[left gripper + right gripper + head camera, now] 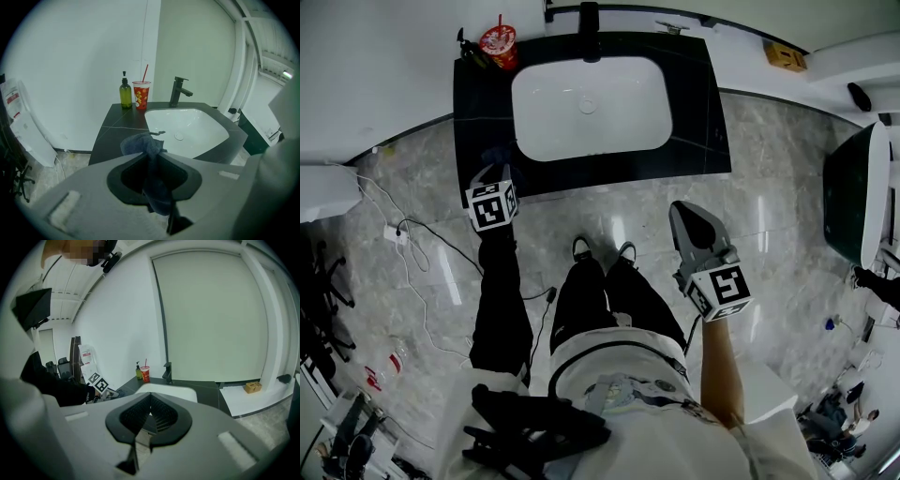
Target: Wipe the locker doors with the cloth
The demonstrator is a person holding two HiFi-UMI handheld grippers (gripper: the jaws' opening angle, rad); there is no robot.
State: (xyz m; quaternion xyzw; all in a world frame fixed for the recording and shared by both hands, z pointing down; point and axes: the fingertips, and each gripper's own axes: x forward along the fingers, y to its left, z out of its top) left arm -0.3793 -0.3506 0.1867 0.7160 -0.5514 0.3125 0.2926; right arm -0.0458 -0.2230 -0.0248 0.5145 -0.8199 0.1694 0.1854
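Observation:
A dark blue-grey cloth [137,143] is pinched in my left gripper [151,151]; one bunch pokes out past the tips and the rest hangs down inside the jaws. In the head view the left gripper [491,178] hovers over the front left corner of the black counter [483,112]. My right gripper [688,219] is held lower right, over the floor in front of the counter. Its jaws meet at the tips [149,397] with nothing between them. No locker door is recognisable in any view.
A white sink basin [591,108] with a black faucet [178,91] sits in the counter. A red cup with a straw [141,94] and a green soap bottle [125,93] stand at its back left. Cables [408,239] lie on the floor at left, a dark tub [853,197] at right.

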